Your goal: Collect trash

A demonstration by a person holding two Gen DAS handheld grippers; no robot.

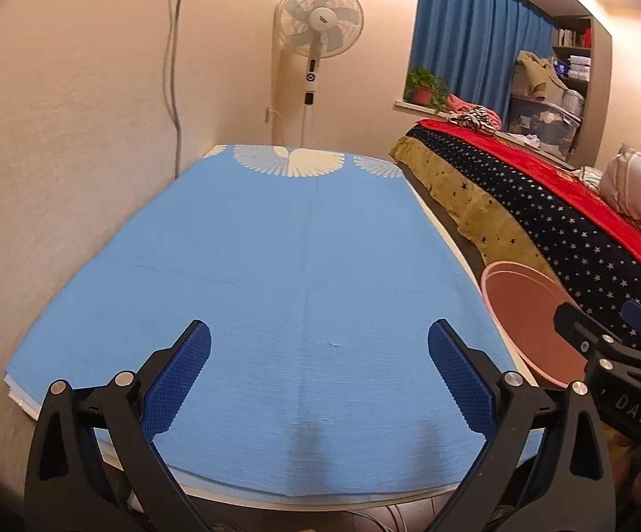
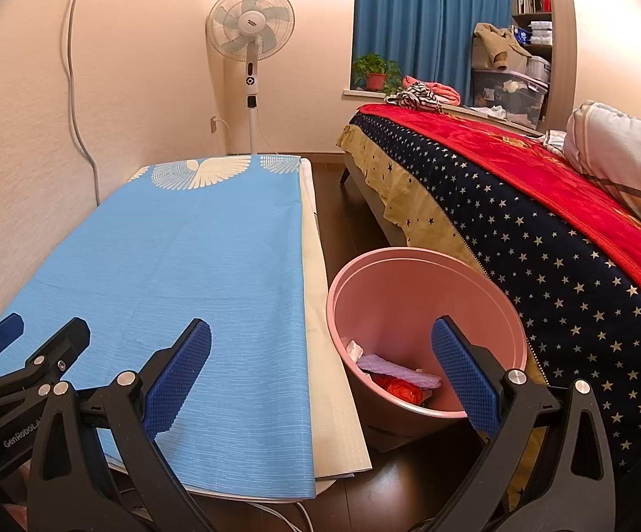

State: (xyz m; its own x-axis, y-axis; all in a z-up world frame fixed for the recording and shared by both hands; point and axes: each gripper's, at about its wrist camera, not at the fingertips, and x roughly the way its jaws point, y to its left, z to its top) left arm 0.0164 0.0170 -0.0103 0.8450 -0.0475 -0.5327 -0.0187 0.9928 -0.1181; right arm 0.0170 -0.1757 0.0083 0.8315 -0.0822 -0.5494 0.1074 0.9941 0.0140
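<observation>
Where the bed (image 2: 542, 230) with its starred blanket filled the right side, saw a tabletop (image 2: 165, 266) under blue cloth along the wall, bare of litter. Found the pink bin (image 2: 409, 275) on the floor between the two, just beside the tabletop's edge, holding the trash (image 2: 398, 379): purple, red and white scraps at its bottom. Held both left gripper (image 1: 318, 379) and right gripper (image 2: 320, 377) spread wide, gripping nothing.

A pink bin (image 2: 426, 292) is standing upright on the floor, holding crumpled red, lilac and white trash (image 2: 393, 374).
</observation>
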